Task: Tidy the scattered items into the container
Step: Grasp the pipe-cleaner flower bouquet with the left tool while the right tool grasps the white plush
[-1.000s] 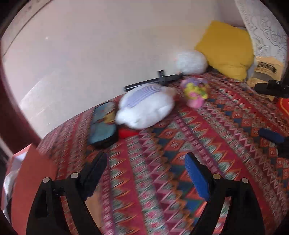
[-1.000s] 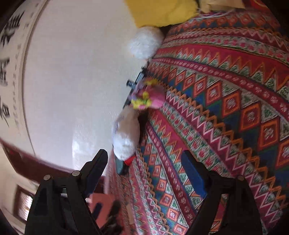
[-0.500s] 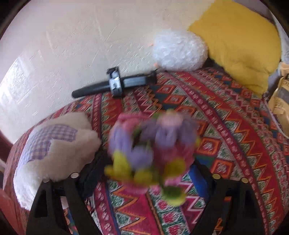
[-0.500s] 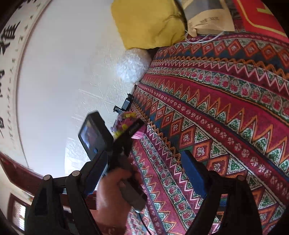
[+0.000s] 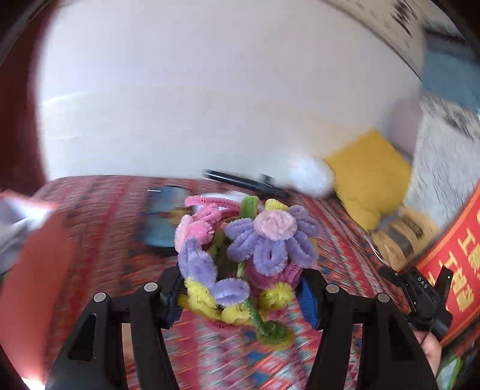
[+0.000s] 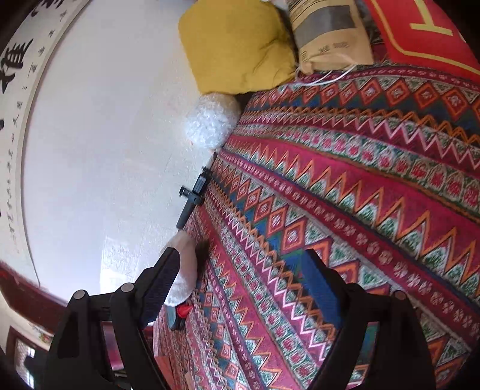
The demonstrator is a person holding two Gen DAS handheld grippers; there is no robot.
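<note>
A pipe-cleaner flower bouquet (image 5: 249,255) in pink, purple and yellow sits between the pads of my left gripper (image 5: 240,294), which is shut on it and holds it above the patterned bedspread (image 5: 105,228). The left wrist view is blurred by motion. A red-orange container (image 5: 33,264) shows at the left edge. A blue pencil case (image 5: 163,222) lies beyond the bouquet. My right gripper (image 6: 240,258) stands open over the bedspread with nothing between its fingers. A white plush toy (image 6: 184,267) lies by its left finger, against the wall.
Along the wall lie a black rod (image 6: 195,195), a bubble-wrap ball (image 6: 210,120) and a yellow cushion (image 6: 237,45). A brown paper bag (image 6: 327,33) and a red cushion (image 6: 420,24) lie at the bed's head. A small red thing (image 6: 183,310) lies under the plush toy.
My left gripper reached the bouquet, shut on it, lifted it and swung left toward the red container. The left hand has left the right wrist view. The right gripper stays open.
</note>
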